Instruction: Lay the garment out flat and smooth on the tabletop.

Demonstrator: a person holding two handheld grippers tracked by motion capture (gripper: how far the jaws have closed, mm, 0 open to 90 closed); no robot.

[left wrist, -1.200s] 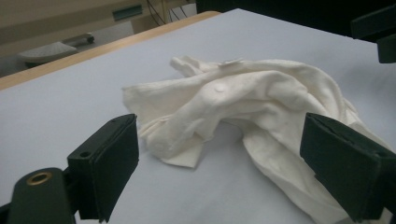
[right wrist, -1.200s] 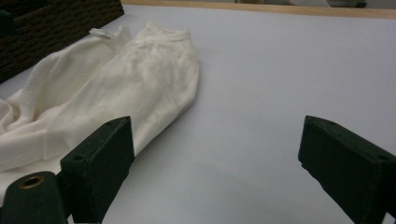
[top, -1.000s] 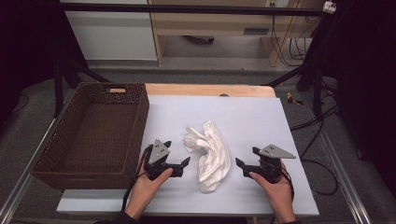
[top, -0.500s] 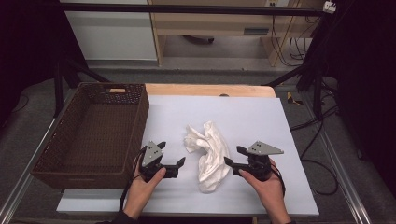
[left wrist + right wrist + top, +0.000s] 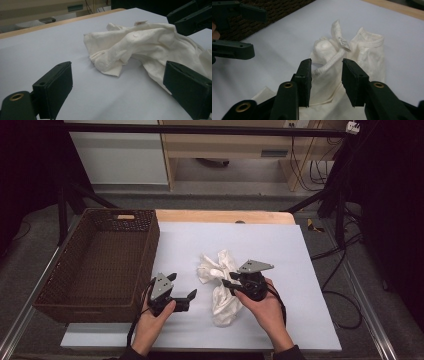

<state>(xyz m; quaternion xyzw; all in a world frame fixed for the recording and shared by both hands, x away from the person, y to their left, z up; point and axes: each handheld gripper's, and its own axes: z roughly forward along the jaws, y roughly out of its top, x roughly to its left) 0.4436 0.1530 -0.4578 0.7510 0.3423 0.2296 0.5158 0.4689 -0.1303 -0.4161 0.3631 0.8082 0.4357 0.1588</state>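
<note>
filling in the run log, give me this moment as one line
left gripper: open, beside cloth | right gripper: open, over cloth | basket: left of mat

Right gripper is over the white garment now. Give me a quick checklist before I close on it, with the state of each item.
1. Right gripper open: ok, its jaws stand apart.
2. Cloth between its jaws: ok, a rolled edge of the white garment runs into the gap in the right gripper view.
3. Jaws down at the fabric: cannot tell whether they touch it.
4. Left gripper out of the way: ok, it is open, on the basket side of the garment and apart from it.
5. Wicker basket ready to take the garment: ok, nothing lies in it.
6. Garment all on the white mat: ok.
</note>
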